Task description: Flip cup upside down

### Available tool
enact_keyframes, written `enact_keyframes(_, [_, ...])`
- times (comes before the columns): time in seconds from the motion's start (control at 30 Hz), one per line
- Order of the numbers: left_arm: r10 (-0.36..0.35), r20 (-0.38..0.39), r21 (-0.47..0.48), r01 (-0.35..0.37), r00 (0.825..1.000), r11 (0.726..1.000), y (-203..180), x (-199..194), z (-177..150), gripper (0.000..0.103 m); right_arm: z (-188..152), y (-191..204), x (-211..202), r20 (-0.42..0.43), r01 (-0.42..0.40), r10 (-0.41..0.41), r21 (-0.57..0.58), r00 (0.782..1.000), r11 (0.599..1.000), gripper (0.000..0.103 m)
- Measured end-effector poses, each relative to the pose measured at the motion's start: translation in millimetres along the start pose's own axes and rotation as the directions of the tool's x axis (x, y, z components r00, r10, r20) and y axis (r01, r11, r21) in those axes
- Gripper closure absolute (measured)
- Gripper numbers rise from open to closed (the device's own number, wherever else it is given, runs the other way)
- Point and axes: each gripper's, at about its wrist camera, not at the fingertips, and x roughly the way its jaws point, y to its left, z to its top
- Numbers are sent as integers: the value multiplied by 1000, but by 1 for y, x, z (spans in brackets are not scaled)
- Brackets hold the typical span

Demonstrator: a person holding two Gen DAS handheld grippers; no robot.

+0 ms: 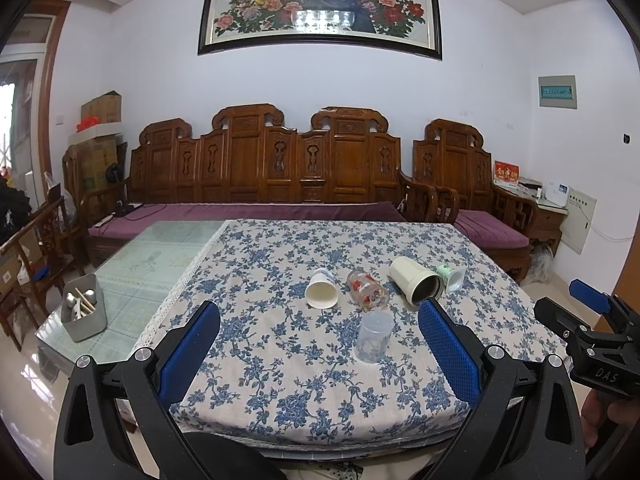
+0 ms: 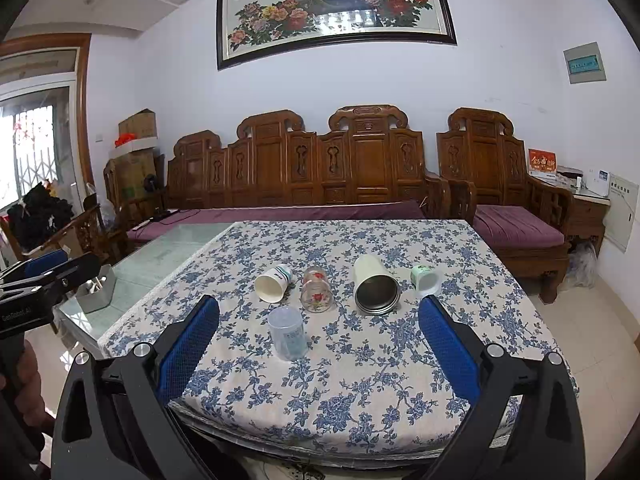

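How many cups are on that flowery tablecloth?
5. In a back row on their sides: paper cup, flowered glass, cream tumbler, small green-and-white cup. Clear plastic cup stands in front.

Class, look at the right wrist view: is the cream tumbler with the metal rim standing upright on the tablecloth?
No. The cream tumbler lies on its side on the tablecloth, its open mouth facing the camera.

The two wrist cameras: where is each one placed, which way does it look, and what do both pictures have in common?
Left wrist view: sits on the left gripper, held open before the near table edge, looking across the table toward the sofa; the right gripper shows at its right edge.
Right wrist view: sits on the right gripper, also open, facing the same way; the left gripper shows at its left edge.
Shared: the clear plastic cup, four cups lying on their sides, tablecloth, painting.
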Motion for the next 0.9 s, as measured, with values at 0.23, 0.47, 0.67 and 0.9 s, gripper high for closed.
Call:
enact_keyframes(0.23, [0,1,0,0,1000,1000,0,0,0,7,0,0,0,0,-1,1,0,1000,1000,3])
enact_keyframes(0.47, [0,0,0,0,1000,1000,1,-1,0,7,0,0,0,-1,0,0,0,1000,1000,3])
enact_keyframes(0.67, [-1,-2,0,1,1000,1000,1,0,0,7,-1,0,0,-1,0,0,1,1000,1000,3])
enact_keyframes(0.9, [0,0,-1,0,1000,1000,0,0,0,7,-2,0,1,-2,0,0,3,1000,1000,3])
